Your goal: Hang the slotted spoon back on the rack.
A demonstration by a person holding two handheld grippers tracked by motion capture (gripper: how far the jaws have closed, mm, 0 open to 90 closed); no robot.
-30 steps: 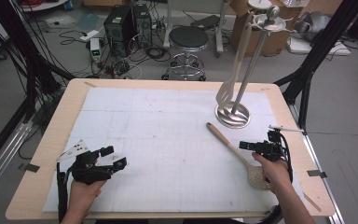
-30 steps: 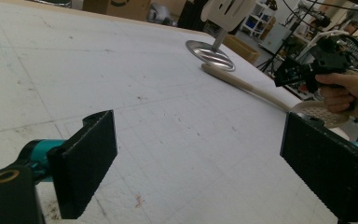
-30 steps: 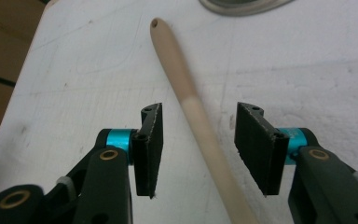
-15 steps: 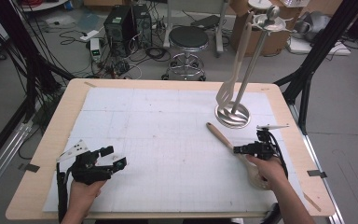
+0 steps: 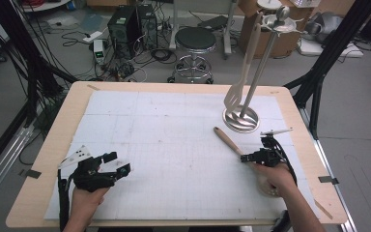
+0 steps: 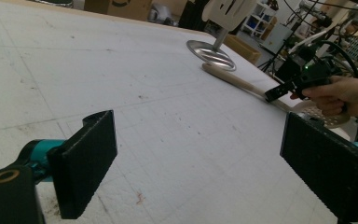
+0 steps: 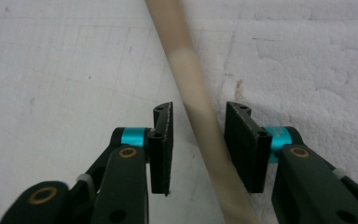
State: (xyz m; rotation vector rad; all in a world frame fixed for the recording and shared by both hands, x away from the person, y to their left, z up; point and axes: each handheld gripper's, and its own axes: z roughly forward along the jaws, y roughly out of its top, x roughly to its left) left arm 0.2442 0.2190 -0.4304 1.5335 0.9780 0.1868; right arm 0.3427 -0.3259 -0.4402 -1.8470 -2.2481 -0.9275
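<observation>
Since the earlier frames the right gripper (image 5: 251, 156) has slid in over the wooden spoon (image 5: 229, 141) and its jaws have just been closing, with the handle now between them. Seen in the right gripper view, the pads (image 7: 162, 148) stand either side of the handle (image 7: 200, 121) with a small gap on each side, so they bracket it without yet pinching it. That spoon lies flat on the white mat (image 5: 174, 145), its handle end pointing toward the round metal base of the utensil stand (image 5: 241, 119) and its slotted bowl under the person's right hand (image 5: 270, 176). A pale spatula (image 5: 244, 79) already hangs from the stand's top. The left gripper (image 5: 118, 164) rests at the near left of the mat, well apart from the spoon, its jaws spread wide and empty. To do this step well, the pads should probably come in square on the handle, which crosses the gap at a slant, so a slight turn of the wrist before squeezing would help. A firm grip low on the handle, close to the bowl, looks wise, because the spoon could pivot or slip from the pads on lifting. Closing gently until both pads bear evenly should keep it from skidding across the mat.
</observation>
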